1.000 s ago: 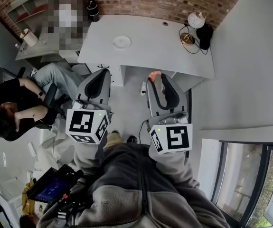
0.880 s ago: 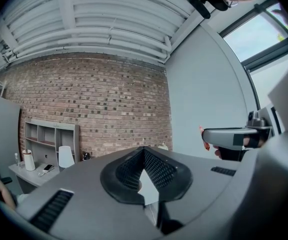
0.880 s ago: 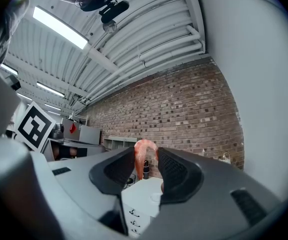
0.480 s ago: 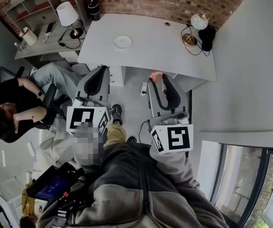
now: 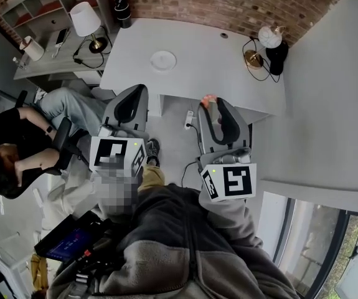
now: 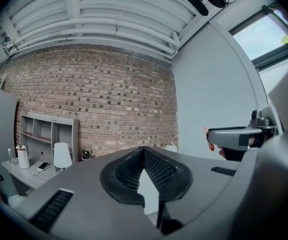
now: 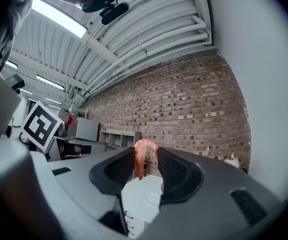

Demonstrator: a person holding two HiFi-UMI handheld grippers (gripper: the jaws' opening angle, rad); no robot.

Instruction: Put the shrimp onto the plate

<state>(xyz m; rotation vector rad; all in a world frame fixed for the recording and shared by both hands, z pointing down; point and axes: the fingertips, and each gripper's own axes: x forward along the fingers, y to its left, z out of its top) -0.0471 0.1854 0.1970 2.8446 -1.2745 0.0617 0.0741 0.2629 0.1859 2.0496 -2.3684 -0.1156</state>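
Facing the white table [image 5: 228,55], with the small round plate [image 5: 163,60] near its middle, well apart from both grippers. Carrying the shrimp [image 7: 141,159] pinched at the tips of the right gripper [image 5: 210,103], held high, likely to clear the table edge. Holding the left gripper [image 5: 135,93] alongside, pressed together on nothing, probably just out of the way.

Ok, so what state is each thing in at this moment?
Right gripper: shut on the shrimp, held up in the air.
Shrimp: clamped between the jaws, not yet on the plate.
Left gripper: shut, nothing in it.
Plate: empty, lying flat on the white table.
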